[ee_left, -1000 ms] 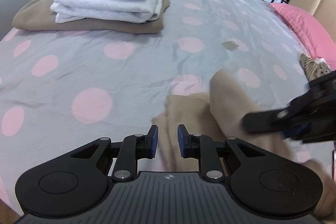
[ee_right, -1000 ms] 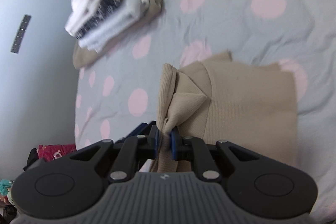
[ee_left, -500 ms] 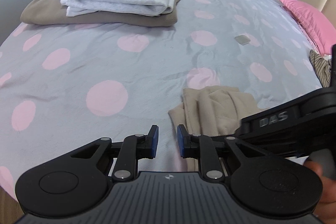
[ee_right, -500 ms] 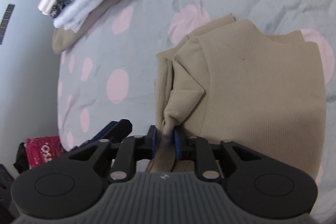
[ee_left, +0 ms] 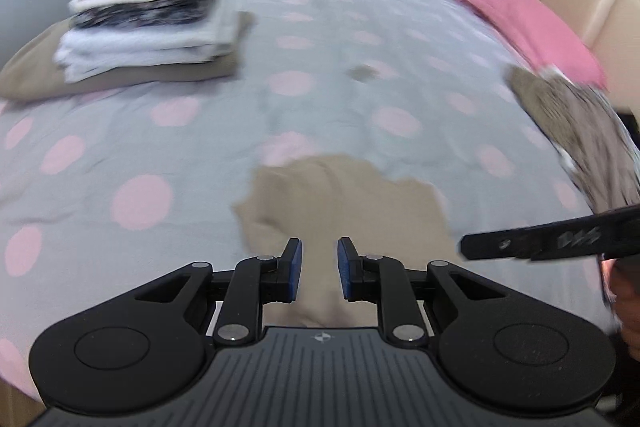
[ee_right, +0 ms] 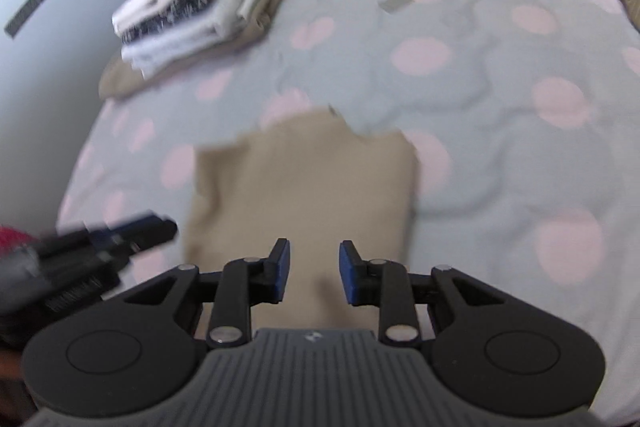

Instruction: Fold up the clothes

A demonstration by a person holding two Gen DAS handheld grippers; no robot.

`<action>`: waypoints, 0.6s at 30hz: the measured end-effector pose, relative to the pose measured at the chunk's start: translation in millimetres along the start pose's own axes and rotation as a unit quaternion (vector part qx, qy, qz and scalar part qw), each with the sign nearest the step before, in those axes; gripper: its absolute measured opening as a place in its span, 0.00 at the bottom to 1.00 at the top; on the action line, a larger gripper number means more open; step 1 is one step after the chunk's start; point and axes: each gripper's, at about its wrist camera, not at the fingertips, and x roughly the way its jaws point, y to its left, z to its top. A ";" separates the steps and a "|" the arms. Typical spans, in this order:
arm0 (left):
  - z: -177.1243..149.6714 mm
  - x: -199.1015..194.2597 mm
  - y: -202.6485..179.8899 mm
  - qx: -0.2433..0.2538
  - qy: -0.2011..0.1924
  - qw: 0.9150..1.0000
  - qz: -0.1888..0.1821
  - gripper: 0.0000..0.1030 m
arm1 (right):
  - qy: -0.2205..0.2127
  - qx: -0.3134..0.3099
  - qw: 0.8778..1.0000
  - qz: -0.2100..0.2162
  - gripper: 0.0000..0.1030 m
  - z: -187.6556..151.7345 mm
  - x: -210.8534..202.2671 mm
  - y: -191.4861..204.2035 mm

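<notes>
A beige garment (ee_left: pixel 340 195) lies folded into a flat rectangle on the grey bedspread with pink dots (ee_left: pixel 200 131). My left gripper (ee_left: pixel 319 267) hovers over its near edge, its blue pads a narrow gap apart with nothing between them. In the right wrist view the same beige garment (ee_right: pixel 304 179) lies just ahead of my right gripper (ee_right: pixel 310 271), whose jaws are opening and hold nothing. The left gripper (ee_right: pixel 112 239) shows blurred at the left of that view. The right gripper (ee_left: pixel 540 239) reaches in from the right of the left wrist view.
A stack of folded clothes (ee_left: pixel 152 23) sits at the bed's far left on a brown garment. A small grey tag (ee_left: pixel 362 72) lies mid-bed. A striped garment (ee_left: pixel 580 119) and a pink pillow (ee_left: pixel 528 23) are at the right. The bed's edge (ee_right: pixel 76 187) drops off at left.
My right gripper has let go of the bunched beige edge and its jaws have spread. Both grippers have drawn back, and the garment now lies flat and squared.
</notes>
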 end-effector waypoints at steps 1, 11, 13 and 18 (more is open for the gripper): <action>-5.8 -1.1 -8.5 0.015 0.004 1.000 -0.004 0.17 | 0.004 0.001 1.000 0.000 0.30 -12.3 -0.7 -4.4; -56.2 34.7 -25.7 0.066 0.091 0.991 0.077 0.13 | 0.049 0.015 0.999 0.010 0.28 -80.1 17.8 -14.3; -62.9 46.6 -22.6 0.066 0.106 0.989 0.085 0.13 | 0.048 0.005 0.999 0.004 0.28 -86.4 27.2 -10.3; -72.3 67.2 -23.9 0.083 0.120 0.984 0.104 0.13 | 0.042 -0.023 0.999 -0.002 0.27 -95.7 45.3 -4.1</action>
